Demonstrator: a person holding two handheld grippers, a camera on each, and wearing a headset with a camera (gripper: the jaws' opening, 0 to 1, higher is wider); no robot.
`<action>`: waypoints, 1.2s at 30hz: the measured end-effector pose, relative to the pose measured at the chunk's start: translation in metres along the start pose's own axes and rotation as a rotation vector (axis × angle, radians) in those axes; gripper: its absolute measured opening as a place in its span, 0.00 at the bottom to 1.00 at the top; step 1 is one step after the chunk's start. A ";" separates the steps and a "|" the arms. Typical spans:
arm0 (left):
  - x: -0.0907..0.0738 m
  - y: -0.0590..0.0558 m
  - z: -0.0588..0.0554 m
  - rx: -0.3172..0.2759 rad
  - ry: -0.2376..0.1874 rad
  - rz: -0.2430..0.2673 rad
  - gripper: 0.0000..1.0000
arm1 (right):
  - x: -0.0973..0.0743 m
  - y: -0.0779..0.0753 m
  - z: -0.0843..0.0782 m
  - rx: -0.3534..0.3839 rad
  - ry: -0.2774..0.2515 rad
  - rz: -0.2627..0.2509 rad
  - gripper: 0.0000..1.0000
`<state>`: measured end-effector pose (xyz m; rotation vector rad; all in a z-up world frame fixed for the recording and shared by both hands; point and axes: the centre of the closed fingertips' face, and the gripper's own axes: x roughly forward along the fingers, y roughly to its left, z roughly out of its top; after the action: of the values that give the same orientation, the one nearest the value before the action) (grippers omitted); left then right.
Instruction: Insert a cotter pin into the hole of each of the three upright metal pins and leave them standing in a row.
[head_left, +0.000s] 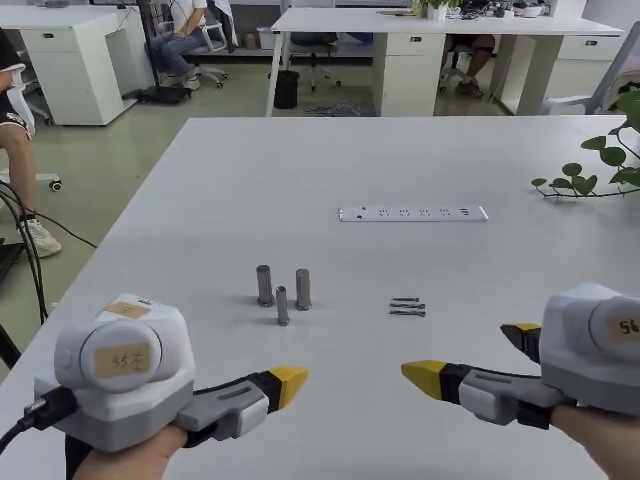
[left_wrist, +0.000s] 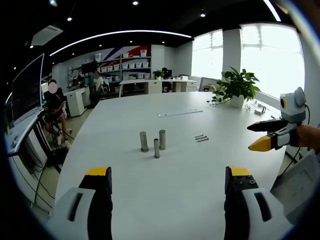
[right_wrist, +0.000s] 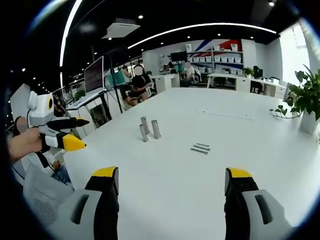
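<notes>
Metal pins (head_left: 283, 290) stand mid-frame, cotter pins (head_left: 407, 306) to their right; left tool (left_wrist: 168, 172), right tool (right_wrist: 170, 172) gape empty; sticker (head_left: 127, 358) starts "55".

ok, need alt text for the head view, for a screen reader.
Three metal pins stand upright in a loose cluster on a white workbench, with three cotter pins lying loose just to their right, none inserted. The left gripper and right gripper hover nearer the viewer, jaws open, holding nothing. A power strip lies farther back.
</notes>
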<state>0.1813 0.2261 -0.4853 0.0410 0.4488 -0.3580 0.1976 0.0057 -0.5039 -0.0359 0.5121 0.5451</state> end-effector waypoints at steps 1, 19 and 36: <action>0.000 0.000 0.000 0.002 0.000 -0.001 0.93 | 0.000 0.000 0.000 0.000 0.001 0.000 0.86; 0.002 -0.002 0.000 0.011 0.005 -0.014 0.90 | -0.001 -0.001 -0.001 0.002 -0.002 0.004 0.84; 0.005 0.001 -0.001 0.020 -0.008 -0.027 0.83 | 0.003 0.005 0.000 -0.008 -0.012 0.021 0.78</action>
<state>0.1854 0.2251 -0.4879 0.0535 0.4384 -0.3891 0.1975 0.0115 -0.5048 -0.0348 0.4991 0.5674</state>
